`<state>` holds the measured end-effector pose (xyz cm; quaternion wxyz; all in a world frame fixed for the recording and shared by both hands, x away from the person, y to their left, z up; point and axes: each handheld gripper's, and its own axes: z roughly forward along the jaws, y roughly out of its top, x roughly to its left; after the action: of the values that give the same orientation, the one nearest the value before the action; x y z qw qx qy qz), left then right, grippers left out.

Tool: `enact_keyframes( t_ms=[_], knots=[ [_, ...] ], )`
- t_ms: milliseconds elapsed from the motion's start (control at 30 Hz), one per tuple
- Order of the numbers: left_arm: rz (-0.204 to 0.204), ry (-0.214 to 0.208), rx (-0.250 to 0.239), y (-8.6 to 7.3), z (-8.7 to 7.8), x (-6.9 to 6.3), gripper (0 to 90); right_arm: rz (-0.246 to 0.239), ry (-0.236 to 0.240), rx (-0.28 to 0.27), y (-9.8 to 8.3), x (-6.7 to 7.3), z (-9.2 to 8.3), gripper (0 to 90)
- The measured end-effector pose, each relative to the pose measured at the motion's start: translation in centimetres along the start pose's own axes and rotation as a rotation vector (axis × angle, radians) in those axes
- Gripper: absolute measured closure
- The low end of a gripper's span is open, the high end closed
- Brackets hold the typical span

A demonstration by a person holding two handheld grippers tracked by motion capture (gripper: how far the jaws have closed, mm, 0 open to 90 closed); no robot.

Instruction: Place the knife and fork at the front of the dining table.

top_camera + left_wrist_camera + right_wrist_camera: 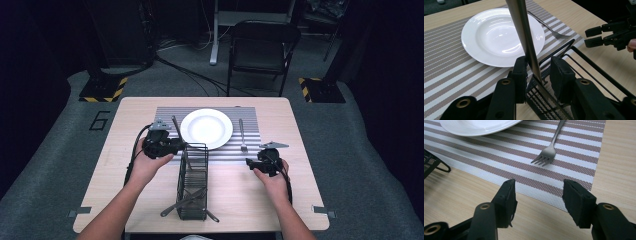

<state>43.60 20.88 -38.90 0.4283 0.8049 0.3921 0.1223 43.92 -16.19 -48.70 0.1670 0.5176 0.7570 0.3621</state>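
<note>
The only writing I could read was a large "6" (100, 120) on the grey floor, left of centre in the high view, just off the table's (130, 165) left edge; nothing on the table carried a label.

At centre left of the high view the left gripper (176, 146) sat at the far end of a black wire caddy (192, 185), with a slim metal utensil (176, 129) slanting up past the white plate's (206, 127) rim. The left gripper view showed what that view could not: the utensil's flat steel shaft (524, 37) ran between the jaws against the left pad, with a gap to the right one, so I could not tell whether it was truly clamped. Its lower end reached down into the caddy (574, 57).

More cutlery (182, 202) lay in the caddy's near end.

Right of the plate a fork (242, 135) lay on the striped placemat (247, 150). The right gripper view showed its tines (544, 158) pointing toward the mat's near edge. The right gripper (250, 163), centre right, hung spread wide and empty above bare wood.
</note>
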Motion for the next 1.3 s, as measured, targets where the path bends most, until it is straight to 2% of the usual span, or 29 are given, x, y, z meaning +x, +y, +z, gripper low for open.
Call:
enact_keyframes(
  t_ms=[500, 600, 800, 967, 1200, 1300],
  knots=[
    [-0.023, 0.006, -0.036, -0.2, 0.7, 0.1, 73.8, 0.006, -0.001, 0.002, 0.0, -0.1, 0.0, 43.6],
    [-0.014, 0.007, -0.035, -0.2, 0.6, -0.1, 77.5, 0.004, -0.003, -0.001, 0.0, -0.2, 0.0, 43.6],
    [0.001, 0.016, -0.034, -0.3, 0.5, -0.5, 78.4, 0.004, -0.004, -0.001, 0.0, -0.3, 0.0, 43.6],
    [0.045, 0.001, -0.037, -0.5, 0.1, -1.4, 80.6, 0.009, -0.002, 0.002, -0.1, -0.3, 0.0, 43.6],
    [0.069, -0.008, -0.059, -0.6, 0.3, -2.2, 81.7, -0.001, 0.0, -0.002, -0.1, -0.3, 0.1, 43.6],
    [0.061, -0.014, -0.068, -0.6, 0.5, -2.4, 81.9, 0.002, 0.0, -0.001, -0.1, -0.3, 0.1, 43.6]
  ],
)
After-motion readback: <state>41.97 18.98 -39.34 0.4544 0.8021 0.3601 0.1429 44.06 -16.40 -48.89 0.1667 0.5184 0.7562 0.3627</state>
